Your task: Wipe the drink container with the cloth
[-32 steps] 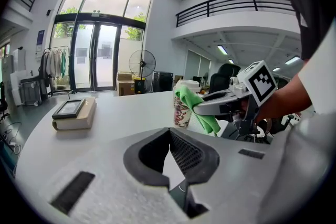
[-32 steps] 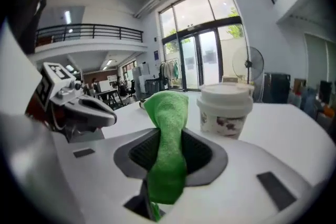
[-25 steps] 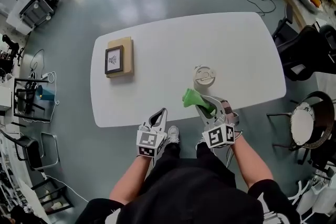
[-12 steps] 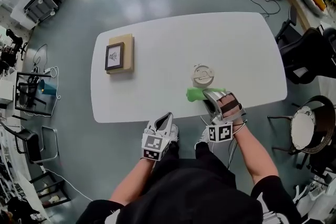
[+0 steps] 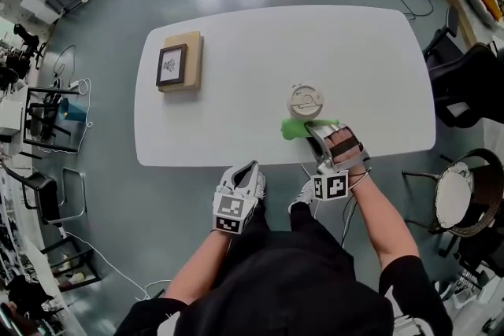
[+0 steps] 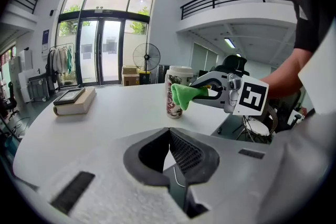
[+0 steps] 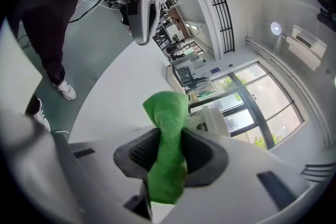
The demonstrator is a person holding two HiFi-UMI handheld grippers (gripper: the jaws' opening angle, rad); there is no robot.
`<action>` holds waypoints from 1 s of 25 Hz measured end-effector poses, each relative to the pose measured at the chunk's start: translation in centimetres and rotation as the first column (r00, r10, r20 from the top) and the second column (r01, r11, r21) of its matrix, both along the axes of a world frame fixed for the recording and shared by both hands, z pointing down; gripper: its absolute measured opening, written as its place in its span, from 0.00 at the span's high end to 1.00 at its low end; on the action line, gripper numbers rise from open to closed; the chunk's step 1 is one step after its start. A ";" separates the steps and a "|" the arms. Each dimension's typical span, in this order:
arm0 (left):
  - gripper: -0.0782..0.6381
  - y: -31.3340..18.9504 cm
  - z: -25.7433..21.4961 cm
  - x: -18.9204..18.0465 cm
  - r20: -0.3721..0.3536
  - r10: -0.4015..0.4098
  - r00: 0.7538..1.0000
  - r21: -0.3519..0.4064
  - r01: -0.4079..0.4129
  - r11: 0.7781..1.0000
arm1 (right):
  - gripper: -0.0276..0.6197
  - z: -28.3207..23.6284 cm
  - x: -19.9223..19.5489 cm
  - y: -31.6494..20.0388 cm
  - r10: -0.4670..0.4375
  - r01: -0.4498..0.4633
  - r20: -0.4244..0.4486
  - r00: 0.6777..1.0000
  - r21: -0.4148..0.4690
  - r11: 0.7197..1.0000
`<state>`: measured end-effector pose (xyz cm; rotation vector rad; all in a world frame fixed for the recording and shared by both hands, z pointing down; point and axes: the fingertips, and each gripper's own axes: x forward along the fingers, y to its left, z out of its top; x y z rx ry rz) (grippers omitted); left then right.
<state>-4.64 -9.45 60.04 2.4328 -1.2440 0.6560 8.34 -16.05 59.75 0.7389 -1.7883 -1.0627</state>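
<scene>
On the table (image 5: 236, 35): cup (image 5: 305, 101) upright near the front edge, white on top; book (image 5: 190, 63) well apart to its left, a dark frame (image 5: 171, 64) lying on it.
Writing: red and dark print on the cup's side shows in the left gripper view, too small to read; nothing legible on the frame (the gripper cubes carry only black-and-white square markers).
Right gripper (image 5: 313, 127): jaws clamped on the cloth (image 5: 294, 128), a green wad that sticks out past the tips; a hand (image 5: 346, 152) grips the handle behind.
Cloth and cup: from the left gripper view the cloth overlaps the cup's side about halfway up; touching or just beside, I cannot tell.
Left gripper (image 5: 250, 168): jaws together, nothing between them; held at the table's front edge, well apart from the cup and the cloth.
</scene>
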 end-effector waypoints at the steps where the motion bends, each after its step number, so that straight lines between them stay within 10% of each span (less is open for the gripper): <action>1: 0.87 0.1 0.1 0.2 0.000 -0.001 1.000 -0.002 0.001 1.000 | 0.76 0.3 0.0 -0.1 -0.002 0.002 0.000 1.000 -0.007 1.000; 19: 0.87 1.1 0.1 0.7 0.056 -0.084 0.995 0.032 0.082 0.996 | 0.76 8.5 1.0 -0.1 -0.055 0.037 -0.091 0.994 -0.185 0.982; 25: 0.87 1.9 0.7 2.5 0.064 -0.087 0.994 0.028 0.086 0.996 | 0.76 5.8 0.7 1.5 -0.058 0.068 0.060 0.997 -0.186 0.980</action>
